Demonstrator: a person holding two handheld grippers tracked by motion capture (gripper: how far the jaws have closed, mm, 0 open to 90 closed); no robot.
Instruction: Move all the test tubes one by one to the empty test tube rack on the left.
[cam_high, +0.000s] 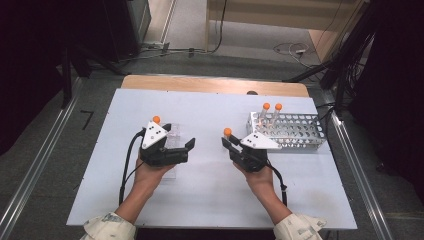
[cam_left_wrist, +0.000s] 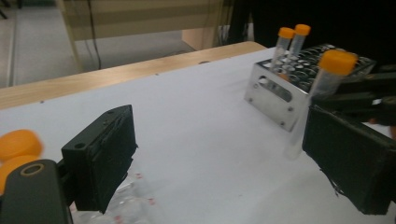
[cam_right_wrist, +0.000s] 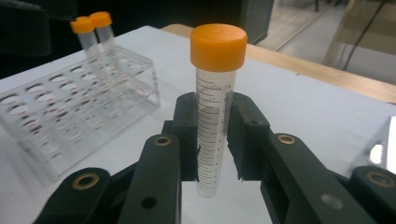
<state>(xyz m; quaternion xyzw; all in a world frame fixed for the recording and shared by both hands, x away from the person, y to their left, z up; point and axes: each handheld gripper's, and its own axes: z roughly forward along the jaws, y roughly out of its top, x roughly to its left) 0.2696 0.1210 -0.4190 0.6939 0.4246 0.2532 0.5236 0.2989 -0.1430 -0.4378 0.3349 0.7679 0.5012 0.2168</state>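
Note:
My right gripper (cam_high: 231, 143) is shut on a clear graduated tube with an orange cap (cam_right_wrist: 217, 112), holding it upright just above the white table; the cap (cam_high: 227, 132) stands above the jaws. Right of it stands a metal-framed tube rack (cam_high: 300, 134) with two orange-capped tubes (cam_high: 272, 111) in its far left corner. My left gripper (cam_left_wrist: 224, 158) is open wide with nothing between its jaws. It sits at the table's left middle (cam_high: 178, 137). The held tube (cam_left_wrist: 322, 88) and the rack (cam_left_wrist: 275, 91) lie ahead of it.
Clear spare tubes (cam_left_wrist: 128, 205) with orange caps (cam_left_wrist: 18, 144) lie on the table beside the left gripper's left jaw. The white board (cam_high: 210, 195) rests on a wooden table whose far edge (cam_high: 200, 84) is visible. Cables and dark stands surround it on the floor.

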